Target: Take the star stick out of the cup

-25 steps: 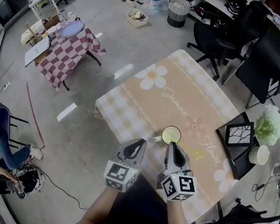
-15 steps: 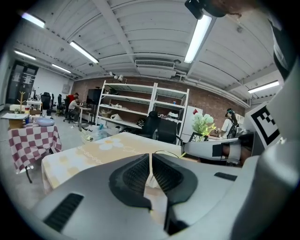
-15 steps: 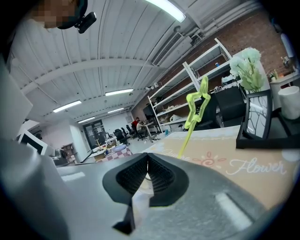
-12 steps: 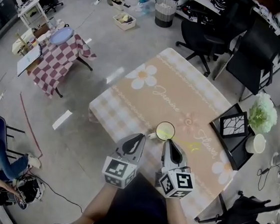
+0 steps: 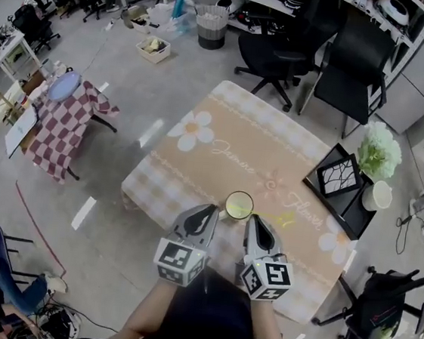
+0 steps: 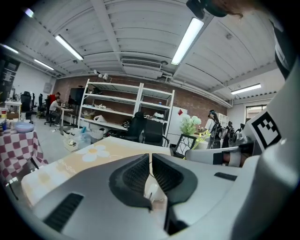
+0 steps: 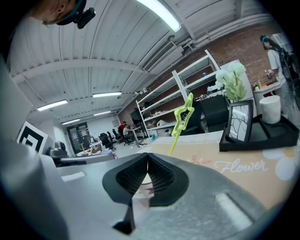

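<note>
Head view: the left gripper (image 5: 210, 212) and the right gripper (image 5: 255, 221) hang side by side over the near edge of a table (image 5: 221, 155) with a flowered cloth. The paper cup (image 5: 239, 204) stands just ahead of the fingertips, between the two pairs. Well off to the right of the right fingers lies a black tray (image 5: 348, 211) with a framed picture (image 5: 338, 175), white flowers (image 5: 379, 150) and a white mug (image 5: 377, 195). Far beyond are office chairs (image 5: 287, 40), and far to the left a checkered table (image 5: 65, 122). Nothing lies between the fingers and the cup. A second ago the cup sat straight ahead of the right fingers; now it is centred between both grippers.

Left gripper view: the jaws are clenched tip to tip and grasp nothing. The cup's white wall shows through the slit below the tips.

Right gripper view: these jaws are also clenched on nothing, with the cup just past them. The yellow-green star stick (image 7: 182, 117) rises tilted from behind the jaws, up and to the right of the tips. It is still in the cup. The head view gives only a faint smear of it, and the left gripper view does not show it.
</note>
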